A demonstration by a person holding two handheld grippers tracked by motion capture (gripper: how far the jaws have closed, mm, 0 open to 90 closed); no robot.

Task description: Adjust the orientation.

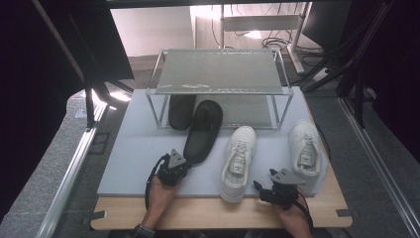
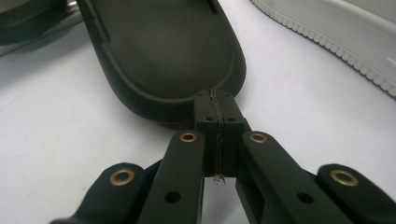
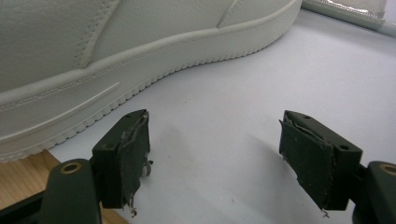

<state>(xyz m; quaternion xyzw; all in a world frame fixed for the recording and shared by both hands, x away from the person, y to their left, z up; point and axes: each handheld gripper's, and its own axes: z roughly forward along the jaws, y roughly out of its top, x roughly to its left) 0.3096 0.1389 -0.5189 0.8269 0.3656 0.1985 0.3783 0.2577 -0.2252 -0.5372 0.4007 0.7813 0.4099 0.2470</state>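
From the high view, I saw my left gripper (image 1: 174,166) resting at the heel end of a black slipper (image 1: 203,130) that lay on the pale grey mat (image 1: 133,148), its toe pointing toward a two-tier metal shoe rack (image 1: 218,74) at the back of the table. A second black slipper (image 1: 181,110) sat on the rack's lower level, just beside the first one's toe. A white sneaker (image 1: 238,161) lay in the middle of the mat, near the slipper's right side, and another white sneaker (image 1: 305,148) lay well apart toward the mat's right edge. My right gripper (image 1: 277,191) hovered at the front of the table, between the heels of the two sneakers. In the left gripper view, my left gripper (image 2: 217,121) had its jaws pressed together with no gap, their tips against the raised rear rim of the black slipper (image 2: 163,51); whether any of the rim was pinched between them I could not tell. The toothed sole of a white sneaker (image 2: 336,32) crossed the upper right corner. In the right gripper view, my right gripper (image 3: 215,149) stood with its jaws spread wide over bare mat (image 3: 261,74), gripping nothing, while the side of a white sneaker (image 3: 116,42) ran just beyond the left jaw, and the wooden table edge (image 3: 23,177) showed at lower left.
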